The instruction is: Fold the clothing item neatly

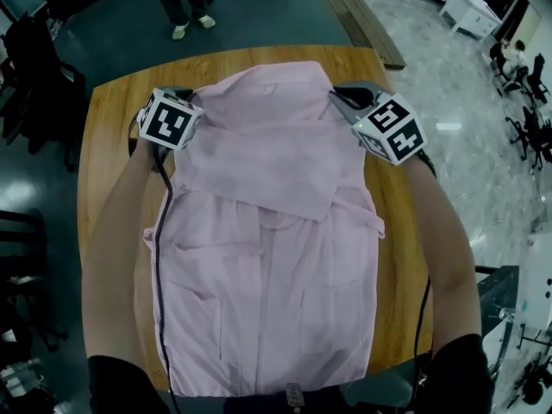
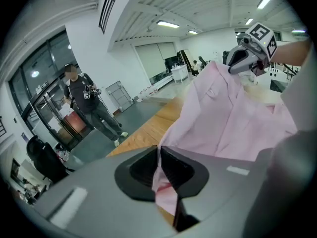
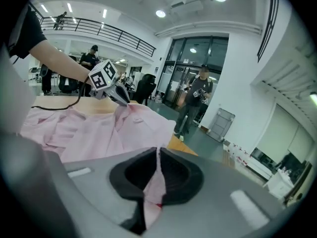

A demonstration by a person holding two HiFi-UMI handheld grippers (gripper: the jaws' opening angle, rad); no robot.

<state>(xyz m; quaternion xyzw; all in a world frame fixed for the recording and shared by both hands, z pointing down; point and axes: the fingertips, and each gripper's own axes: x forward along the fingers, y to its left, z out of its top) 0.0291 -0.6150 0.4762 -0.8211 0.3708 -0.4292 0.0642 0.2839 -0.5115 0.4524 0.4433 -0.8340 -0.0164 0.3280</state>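
Note:
A pale pink shirt [image 1: 267, 300] lies front up on the round wooden table [image 1: 112, 119], its far end lifted off the wood. My left gripper [image 1: 191, 98] is shut on the far left edge of the shirt [image 2: 233, 118], a pinch of pink cloth between its jaws. My right gripper [image 1: 343, 98] is shut on the far right edge of the shirt [image 3: 99, 128] in the same way. Between the two grippers the cloth hangs stretched, and a fold of it drapes toward me over the shirt's chest. In each gripper view the other gripper [image 2: 250, 53] [image 3: 111, 86] holds the opposite corner.
A person [image 1: 185, 3] stands on the dark floor beyond the table's far edge, also seen as a person [image 2: 89, 108] [image 3: 195, 103] near glass doors. A cable [image 1: 162, 231] runs down along the shirt's left side. Chairs [image 1: 34, 84] stand left of the table.

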